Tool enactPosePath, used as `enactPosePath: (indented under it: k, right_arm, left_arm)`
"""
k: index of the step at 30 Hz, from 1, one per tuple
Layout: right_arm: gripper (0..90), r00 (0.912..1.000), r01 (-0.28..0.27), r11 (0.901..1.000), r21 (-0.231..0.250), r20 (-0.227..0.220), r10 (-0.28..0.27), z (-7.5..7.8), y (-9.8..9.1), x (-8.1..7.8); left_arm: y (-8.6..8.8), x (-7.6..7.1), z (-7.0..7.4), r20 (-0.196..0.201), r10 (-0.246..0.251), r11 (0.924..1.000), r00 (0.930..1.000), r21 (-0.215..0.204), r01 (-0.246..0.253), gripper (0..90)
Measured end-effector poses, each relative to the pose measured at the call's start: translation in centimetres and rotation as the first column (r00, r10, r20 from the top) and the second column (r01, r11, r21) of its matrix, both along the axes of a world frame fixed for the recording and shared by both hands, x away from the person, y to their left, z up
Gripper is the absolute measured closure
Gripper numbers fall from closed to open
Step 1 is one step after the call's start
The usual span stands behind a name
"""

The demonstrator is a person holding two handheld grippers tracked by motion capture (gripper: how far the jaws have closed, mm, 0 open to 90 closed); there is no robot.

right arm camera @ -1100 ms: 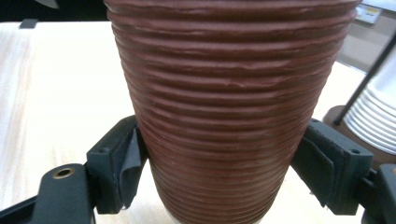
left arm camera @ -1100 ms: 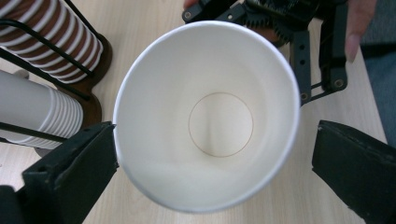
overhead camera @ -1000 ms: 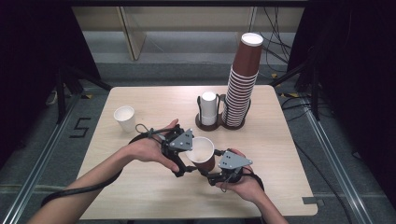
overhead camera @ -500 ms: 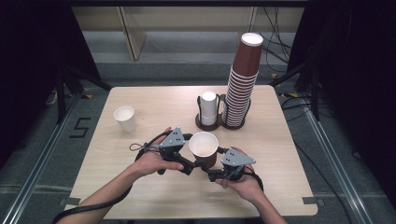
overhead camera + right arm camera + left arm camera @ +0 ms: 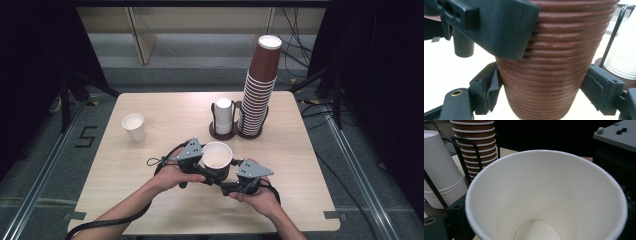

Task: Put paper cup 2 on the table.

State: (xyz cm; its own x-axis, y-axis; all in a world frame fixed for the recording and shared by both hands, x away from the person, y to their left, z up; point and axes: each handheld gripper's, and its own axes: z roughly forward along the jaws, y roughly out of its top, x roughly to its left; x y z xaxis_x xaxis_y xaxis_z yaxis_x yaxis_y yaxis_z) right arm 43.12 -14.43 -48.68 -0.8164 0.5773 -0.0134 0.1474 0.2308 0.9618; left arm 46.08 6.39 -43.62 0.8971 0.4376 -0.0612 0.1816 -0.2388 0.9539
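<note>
Near the desk's front edge the right gripper grasps the ribbed brown cup low on its wall while the left gripper – jaws just closing – takes its rim; next, seemingly, part the cup's layers – the stacks stand behind.

Between the left gripper and right gripper: ribbed brown paper cup; behind it, black wire cup rack; far left, white paper cup.
</note>
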Motion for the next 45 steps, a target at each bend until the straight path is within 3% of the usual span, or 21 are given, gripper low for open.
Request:
enactPosePath:
  k: [4, 10, 15, 16, 17, 20, 21, 25, 29, 31, 32, 33, 34, 36, 37, 38, 39, 40, 42, 43, 45]
  right_arm:
    - [20.1, 0.9999, 0.007, 0.9998, 0.020, -0.009, -0.006, -0.2, 0.2, 0.0]
    - [10.4, 0.9995, 0.008, 0.9998, -0.016, -0.032, -0.008, -0.1, 0.0, 0.2]
    - [3.0, 0.9983, 0.051, 0.9974, -0.051, -0.027, -0.052, -0.2, -1.0, 0.4]
    - [2.8, 0.9961, 0.069, 0.9969, -0.039, -0.053, -0.071, -0.3, -1.2, 0.2]
    - [2.8, 0.9969, 0.072, 0.9955, -0.061, -0.027, -0.074, -0.2, -1.7, 0.4]
    - [2.9, 0.9938, 0.106, 0.9930, -0.053, -0.029, -0.108, -0.2, -2.5, 0.5]
    - [3.3, 0.9884, 0.139, 0.9895, -0.039, -0.056, -0.141, -0.2, -2.9, 0.3]
    - [6.5, 0.9681, 0.244, 0.9696, -0.010, -0.054, -0.245, 0.1, -5.4, 0.9]
    - [7.8, 0.9552, 0.293, 0.9558, 0.028, -0.054, -0.291, 0.2, -6.5, 1.2]
    - [8.5, 0.9376, 0.343, 0.9388, 0.031, -0.072, -0.340, 0.3, -7.0, 1.3]
    - [8.5, 0.9309, 0.361, 0.9321, 0.026, -0.068, -0.359, 0.4, -7.2, 1.3]
    - [8.5, 0.9309, 0.361, 0.9320, 0.034, -0.073, -0.358, 0.3, -7.2, 1.3]
    - [8.6, 0.9225, 0.384, 0.9232, 0.019, -0.053, -0.383, 0.3, -7.3, 1.3]
    - [8.6, 0.9181, 0.393, 0.9191, 0.023, -0.061, -0.392, 0.3, -7.3, 1.2]
    - [8.8, 0.9069, 0.416, 0.9094, 0.011, -0.079, -0.414, 0.3, -7.3, 1.1]
    - [8.8, 0.9069, 0.416, 0.9094, 0.011, -0.079, -0.414, 0.3, -7.3, 1.1]
    - [8.8, 0.9059, 0.419, 0.9081, 0.011, -0.076, -0.417, 0.3, -7.3, 1.1]
    - [9.2, 0.8980, 0.438, 0.8988, 0.010, -0.047, -0.437, 0.2, -7.4, 1.2]
    - [9.9, 0.8929, 0.448, 0.8938, -0.001, -0.045, -0.448, 0.1, -7.5, 1.3]
    - [10.6, 0.8828, 0.468, 0.8838, 0.006, -0.051, -0.467, 0.0, -7.7, 1.4]
    - [11.0, 0.8803, 0.473, 0.8810, -0.009, -0.038, -0.473, -0.1, -7.9, 1.4]
  left_arm:
    - [0.0, -0.1, -0.1, 0.009, -0.001, 1.0000, 1.0000, -0.003, 0.001, 9.5]
    - [0.0, -0.2, 0.0, 0.052, 0.043, 0.9990, 0.9977, -0.016, -0.043, 11.2]
    - [0.7, -0.4, 0.6, 0.098, 0.110, 0.9939, 0.9891, -0.009, -0.110, 11.2]
    - [0.9, -0.4, 0.7, 0.102, 0.126, 0.9920, 0.9868, -0.008, -0.126, 11.1]
    - [0.9, -0.4, 0.7, 0.102, 0.126, 0.9920, 0.9868, -0.008, -0.126, 11.1]
    - [1.5, -0.4, 0.5, 0.108, 0.175, 0.9845, 0.9786, -0.015, -0.175, 11.1]
    - [1.9, -0.5, 0.5, 0.105, 0.194, 0.9810, 0.9755, -0.011, -0.194, 11.1]
    - [3.1, -0.8, 0.3, 0.108, 0.245, 0.9695, 0.9635, -0.020, -0.244, 11.3]
    - [3.9, -1.2, 0.4, 0.105, 0.276, 0.9611, 0.9554, -0.023, -0.275, 11.3]
    - [4.7, -1.6, 0.4, 0.107, 0.305, 0.9523, 0.9463, -0.024, -0.304, 11.2]
    - [4.7, -1.6, 0.4, 0.107, 0.305, 0.9523, 0.9463, -0.024, -0.304, 11.3]
    - [5.4, -1.9, 0.4, 0.107, 0.329, 0.9444, 0.9384, -0.032, -0.327, 11.3]
    - [5.4, -1.9, 0.4, 0.107, 0.329, 0.9444, 0.9384, -0.032, -0.327, 11.2]
    - [6.1, -2.2, 0.4, 0.104, 0.355, 0.9347, 0.9289, -0.036, -0.354, 11.3]
    - [6.7, -2.3, 0.4, 0.107, 0.375, 0.9270, 0.9209, -0.034, -0.374, 11.2]
    - [6.7, -2.3, 0.4, 0.107, 0.375, 0.9270, 0.9209, -0.034, -0.374, 11.3]
    - [7.3, -2.4, 0.4, 0.106, 0.392, 0.9200, 0.9139, -0.036, -0.390, 11.3]
    - [7.6, -2.4, 0.4, 0.105, 0.402, 0.9154, 0.9093, -0.036, -0.401, 11.3]
    - [8.2, -2.5, 0.3, 0.101, 0.423, 0.9063, 0.9007, -0.042, -0.421, 11.2]
    - [8.6, -2.5, 0.3, 0.102, 0.436, 0.9001, 0.8943, -0.045, -0.433, 11.2]
    - [9.3, -2.5, 0.1, 0.099, 0.452, 0.8918, 0.8863, -0.042, -0.450, 11.2]
